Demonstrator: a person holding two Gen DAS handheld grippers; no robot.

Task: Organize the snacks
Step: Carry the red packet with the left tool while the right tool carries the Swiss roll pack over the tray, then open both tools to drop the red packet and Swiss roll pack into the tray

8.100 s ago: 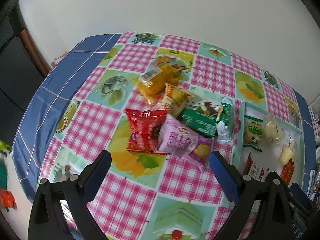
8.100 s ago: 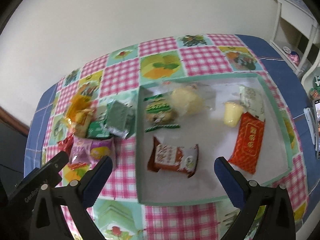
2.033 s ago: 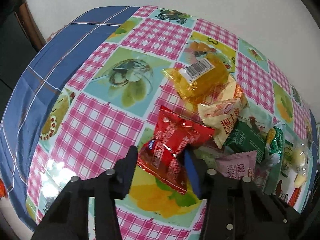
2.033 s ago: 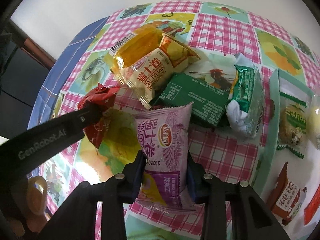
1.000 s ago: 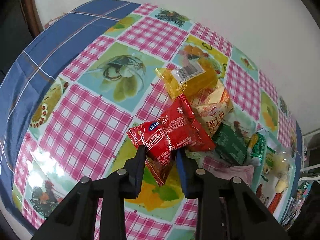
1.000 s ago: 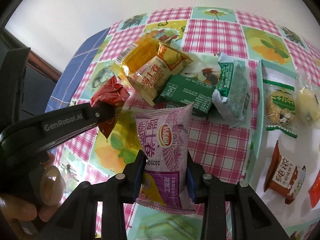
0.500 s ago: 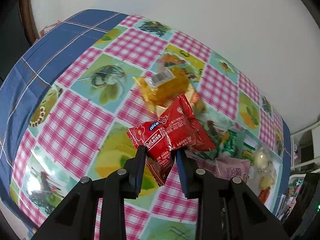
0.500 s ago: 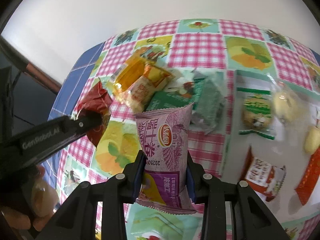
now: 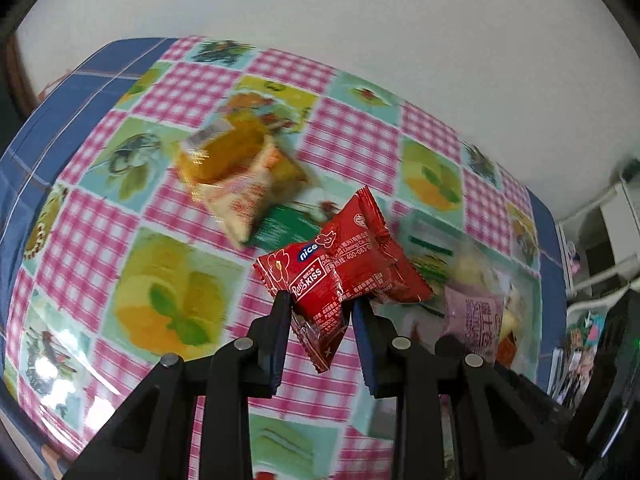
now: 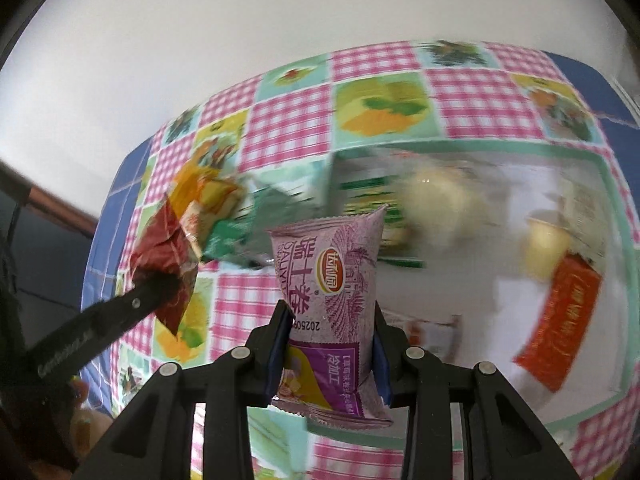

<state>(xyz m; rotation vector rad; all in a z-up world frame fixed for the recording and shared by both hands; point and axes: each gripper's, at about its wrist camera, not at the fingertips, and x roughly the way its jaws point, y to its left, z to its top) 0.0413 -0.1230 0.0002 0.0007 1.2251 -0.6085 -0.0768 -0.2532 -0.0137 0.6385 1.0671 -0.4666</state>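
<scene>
Both grippers were loaded, mid-carry toward the tray.

L gripper (image 9: pixel 320 320): jaws clamped on red pack (image 9: pixel 340 276), held by its lower end, rest sticking up and tilted right. R gripper (image 10: pixel 330 340): jaws clamped on purple pack (image 10: pixel 328 292) around its middle, pack upright, long way up.

Change vs 2 s ago: both packs had been down on the cloth at the near side of the pile w/ jaws closing round them. A sec ago they were already lifted clear. Since then both hands swung across toward the tray (image 10: pixel 608 172); it sat at the edge of the R view before, now fills the right half. Bkgd blurred in both views, so hands were likely in motion.

Pile left on cloth (image 9: pixel 80 248), toward the far-left part: yellow pack (image 9: pixel 224 152), cream pack (image 9: pixel 244 196) overlapping it, green pack (image 9: pixel 284 224) just beside. Another green one in R view too smeared to place.

Tray, right end of table: orange pack (image 10: pixel 560 320) near its right side, pale cup (image 10: pixel 544 248) just behind it, other wrappers toward its far-left corner, blurred. Centre of tray looked bare.

Judgement: two more snacks off the pile, release not yet done. Next call: lower both over the bare centre w/o the packs or grippers colliding; they hung near each other, L tip visible in R view (image 10: pixel 160 280).
</scene>
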